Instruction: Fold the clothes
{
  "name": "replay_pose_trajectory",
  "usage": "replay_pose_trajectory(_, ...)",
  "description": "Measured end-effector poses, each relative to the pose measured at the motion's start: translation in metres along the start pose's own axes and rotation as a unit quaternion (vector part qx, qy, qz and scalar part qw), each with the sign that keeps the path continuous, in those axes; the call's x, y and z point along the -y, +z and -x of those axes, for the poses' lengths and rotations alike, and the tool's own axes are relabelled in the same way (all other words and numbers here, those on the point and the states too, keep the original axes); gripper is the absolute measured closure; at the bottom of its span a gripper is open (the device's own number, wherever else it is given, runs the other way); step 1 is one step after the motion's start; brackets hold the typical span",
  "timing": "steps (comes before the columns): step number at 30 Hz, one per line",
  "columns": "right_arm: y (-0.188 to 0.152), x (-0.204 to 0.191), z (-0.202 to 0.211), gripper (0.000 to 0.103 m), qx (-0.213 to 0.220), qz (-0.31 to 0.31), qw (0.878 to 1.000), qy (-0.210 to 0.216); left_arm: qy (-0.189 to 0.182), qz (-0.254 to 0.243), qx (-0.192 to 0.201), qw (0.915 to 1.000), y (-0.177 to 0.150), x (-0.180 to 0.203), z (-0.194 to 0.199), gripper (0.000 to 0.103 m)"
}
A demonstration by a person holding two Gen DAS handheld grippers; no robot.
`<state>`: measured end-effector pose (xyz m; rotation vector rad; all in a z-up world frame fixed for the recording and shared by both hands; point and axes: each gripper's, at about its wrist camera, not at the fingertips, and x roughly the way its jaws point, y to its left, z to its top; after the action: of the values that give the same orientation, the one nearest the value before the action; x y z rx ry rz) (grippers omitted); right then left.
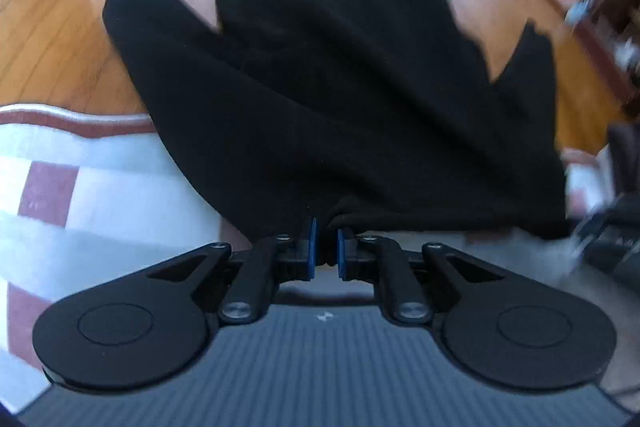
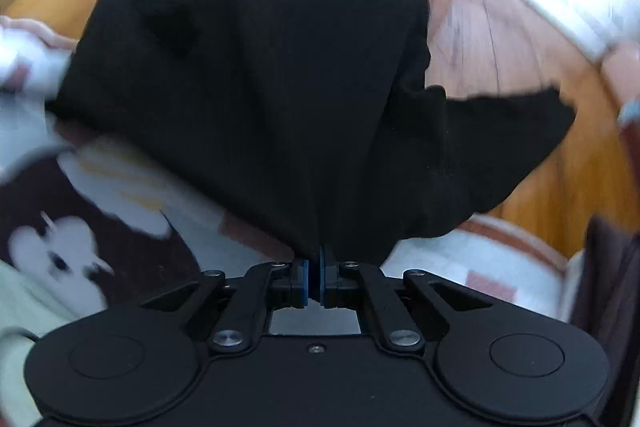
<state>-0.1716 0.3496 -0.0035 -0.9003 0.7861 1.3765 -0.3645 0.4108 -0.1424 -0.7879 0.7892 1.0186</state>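
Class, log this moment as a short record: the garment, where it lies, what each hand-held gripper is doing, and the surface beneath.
garment: black long-sleeved top, spread out, both sleeves out to the sides
left hand-held gripper: shut on the top's near edge
right hand-held gripper: shut on the top's near edge
surface: wooden floor, with a white and red rug under the near part
fold: not started

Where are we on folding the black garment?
Done: both grips are made. The left gripper and right gripper are each shut on an edge of the black garment. In hand: it hangs spread between them over the wooden floor, sleeves loose. Left: no fold is visible yet.
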Motion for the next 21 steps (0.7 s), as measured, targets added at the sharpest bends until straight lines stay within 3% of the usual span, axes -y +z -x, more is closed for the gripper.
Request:
replay_pose_trajectory(2, 0.009, 0.023, 0.017, 0.099, 0.018, -0.070, 0.995, 0.067, 0.023, -0.013, 0.022, 0.9994, 0.002, 0.004, 0.008, 0.093)
replay_pose_trajectory(4, 0.008, 0.028, 0.021, 0.097, 0.002, -0.080, 0.992, 0.101, 0.030, -0.015, 0.020, 0.9992, 0.000, 0.006, 0.009, 0.092)
replay_pose_trajectory(6, 0.000, 0.027, 0.006, 0.093, -0.052, -0.049, 0.993, 0.098, 0.021, -0.006, -0.010, 0.9997, -0.008, 0.008, 0.002, 0.092)
replay_pose_trajectory(8, -0.010, 0.036, -0.009, 0.086, -0.100, -0.068, 0.986, 0.117, 0.007, -0.004, -0.034, 0.9994, -0.012, 0.010, 0.001, 0.092)
replay_pose_trajectory(11, -0.018, 0.074, -0.010, 0.081, -0.090, -0.168, 0.958, 0.213, -0.016, 0.000, -0.069, 0.9975, -0.018, 0.013, -0.001, 0.092)
replay_pose_trajectory(13, -0.020, 0.100, -0.002, 0.064, -0.054, -0.219, 0.941, 0.253, -0.066, 0.029, -0.074, 0.9946, -0.018, 0.008, 0.009, 0.091)
replay_pose_trajectory(14, -0.018, 0.116, 0.003, 0.061, -0.028, -0.239, 0.935, 0.262, -0.085, 0.043, -0.071, 0.9929, -0.020, 0.007, 0.018, 0.091)
replay_pose_trajectory(16, -0.011, 0.139, 0.012, 0.057, 0.013, -0.257, 0.933, 0.252, -0.096, 0.056, -0.053, 0.9924, -0.013, 0.003, 0.035, 0.084)
replay_pose_trajectory(17, -0.007, 0.150, 0.016, 0.057, 0.033, -0.266, 0.931, 0.247, -0.084, 0.059, -0.038, 0.9940, -0.005, 0.001, 0.042, 0.079)
replay_pose_trajectory(19, 0.017, 0.154, 0.017, 0.057, 0.054, -0.233, 0.949, 0.205, -0.051, 0.054, 0.003, 0.9972, 0.018, -0.003, 0.052, 0.056)
replay_pose_trajectory(21, 0.041, 0.157, 0.017, 0.061, 0.075, -0.198, 0.964, 0.163, -0.022, 0.055, 0.033, 0.9977, 0.047, -0.009, 0.046, 0.054)
